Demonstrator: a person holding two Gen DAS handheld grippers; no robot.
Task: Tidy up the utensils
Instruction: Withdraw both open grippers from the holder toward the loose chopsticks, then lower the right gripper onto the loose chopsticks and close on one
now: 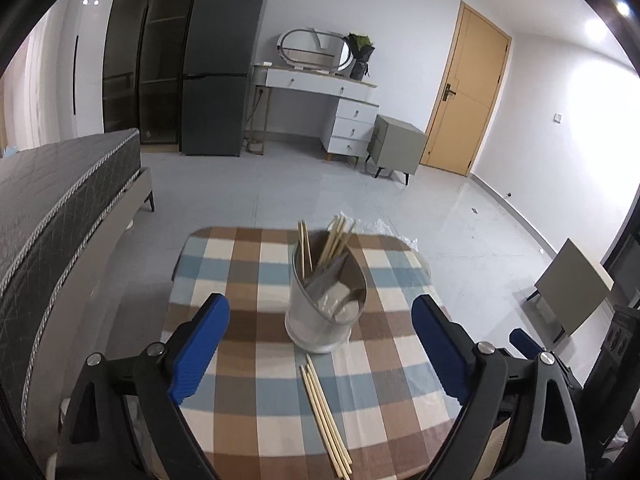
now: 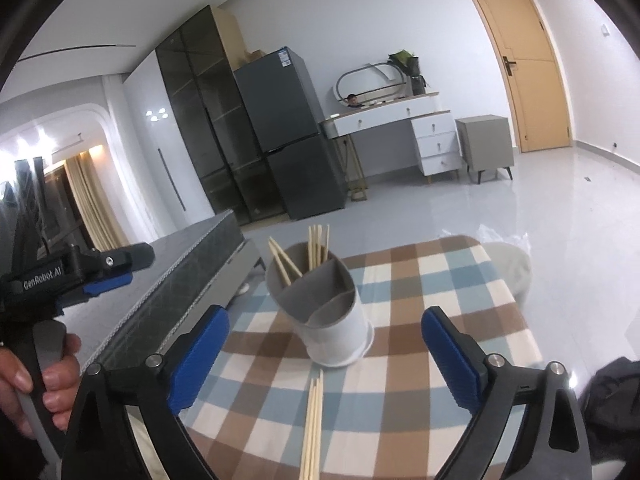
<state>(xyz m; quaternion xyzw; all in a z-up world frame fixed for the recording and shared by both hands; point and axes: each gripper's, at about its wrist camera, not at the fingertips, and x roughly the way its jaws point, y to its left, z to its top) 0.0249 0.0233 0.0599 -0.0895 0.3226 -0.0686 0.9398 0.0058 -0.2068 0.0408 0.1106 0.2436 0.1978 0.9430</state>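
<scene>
A white utensil holder (image 1: 322, 312) with inner dividers stands on the checked tablecloth (image 1: 248, 396). Several wooden chopsticks (image 1: 332, 246) stand in its far compartments. A few loose chopsticks (image 1: 326, 416) lie on the cloth just in front of it. My left gripper (image 1: 320, 344) is open and empty, its blue pads on either side of the holder and the loose sticks. In the right wrist view the holder (image 2: 324, 312) and loose chopsticks (image 2: 312, 424) sit between the open, empty right gripper (image 2: 324, 356) fingers. The left gripper's body (image 2: 80, 276) shows at far left, held by a hand.
The small table ends just beyond the holder; grey tiled floor lies past it. A dark mattress bed (image 1: 56, 208) runs along the left. A fridge (image 1: 220, 80), white dresser (image 1: 340, 116), grey nightstand (image 1: 394, 148) and wooden door (image 1: 464, 92) stand at the far wall.
</scene>
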